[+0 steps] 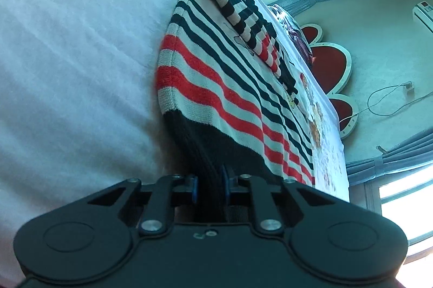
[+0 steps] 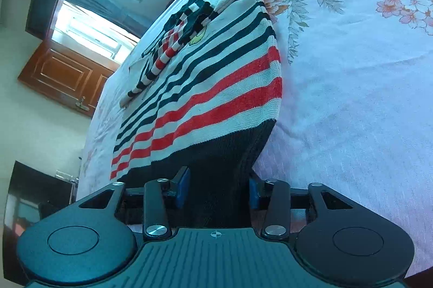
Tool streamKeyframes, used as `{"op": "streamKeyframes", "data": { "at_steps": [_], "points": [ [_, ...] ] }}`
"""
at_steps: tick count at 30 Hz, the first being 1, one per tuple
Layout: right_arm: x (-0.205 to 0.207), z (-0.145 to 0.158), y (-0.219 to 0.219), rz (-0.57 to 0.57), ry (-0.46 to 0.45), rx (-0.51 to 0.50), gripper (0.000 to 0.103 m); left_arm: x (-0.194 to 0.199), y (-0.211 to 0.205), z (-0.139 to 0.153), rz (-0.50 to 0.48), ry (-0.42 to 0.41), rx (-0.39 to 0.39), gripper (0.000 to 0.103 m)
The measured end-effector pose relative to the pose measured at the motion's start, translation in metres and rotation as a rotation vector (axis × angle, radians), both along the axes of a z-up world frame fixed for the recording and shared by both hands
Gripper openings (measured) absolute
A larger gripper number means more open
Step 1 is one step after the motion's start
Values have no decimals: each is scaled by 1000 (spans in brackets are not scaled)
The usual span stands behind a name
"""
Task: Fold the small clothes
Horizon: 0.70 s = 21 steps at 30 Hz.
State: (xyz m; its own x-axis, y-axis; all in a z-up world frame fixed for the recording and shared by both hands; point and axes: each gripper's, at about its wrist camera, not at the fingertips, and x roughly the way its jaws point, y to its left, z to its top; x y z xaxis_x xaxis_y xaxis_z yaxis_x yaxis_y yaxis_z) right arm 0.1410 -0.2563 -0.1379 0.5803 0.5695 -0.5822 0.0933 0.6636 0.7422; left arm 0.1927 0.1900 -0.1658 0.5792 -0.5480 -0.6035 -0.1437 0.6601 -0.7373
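Left claw (image 1: 209, 186) pinched nearly closed on the dark hem of the striped sweater (image 1: 216, 76). Right claw (image 2: 219, 186) wider apart, but the hem fills the gap and both pads press it; looks gripped. The sweater runs straight ahead of both claws, flat on the bed (image 2: 365, 84), sleeve (image 2: 165, 55) folded across the chest further out, collar farthest. Step, as I judge it: bottom-hem fold. Next move calls for lifting both corners evenly and carrying them forward toward the collar. No containers in view.
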Motion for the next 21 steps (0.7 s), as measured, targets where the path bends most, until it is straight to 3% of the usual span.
{"op": "streamKeyframes", "data": {
  "at_steps": [2,3,4,6,7,10,11,13,14,17,21],
  "points": [
    [4,-4,-4,-5,14,8,25,2,-5,1,2,-6,0,16],
    [5,-4,-4,2,15,-7,6,3,-9,3,-7,-16,25,13],
    [5,-2,-4,9,17,-31,5,1,-10,9,-4,-35,47,5],
    [-2,9,-9,10,-44,-38,4,-11,-4,21,29,-112,15,5],
    [-7,17,-12,11,-86,-29,4,-17,0,28,46,-145,35,5],
    [-16,31,-23,14,-177,-24,4,-23,6,29,64,-103,156,5],
    [-13,25,-25,17,-150,-45,4,-21,6,22,55,-59,193,5],
    [0,2,-23,50,-4,-133,4,-19,8,12,77,-49,167,5],
    [2,-2,-24,44,1,-110,4,-19,9,12,98,-43,153,5],
    [-1,14,-30,17,-78,-59,4,-21,6,20,114,-64,165,5],
    [12,39,-35,27,-155,-80,4,-22,11,32,161,-103,140,4]
  ]
}}
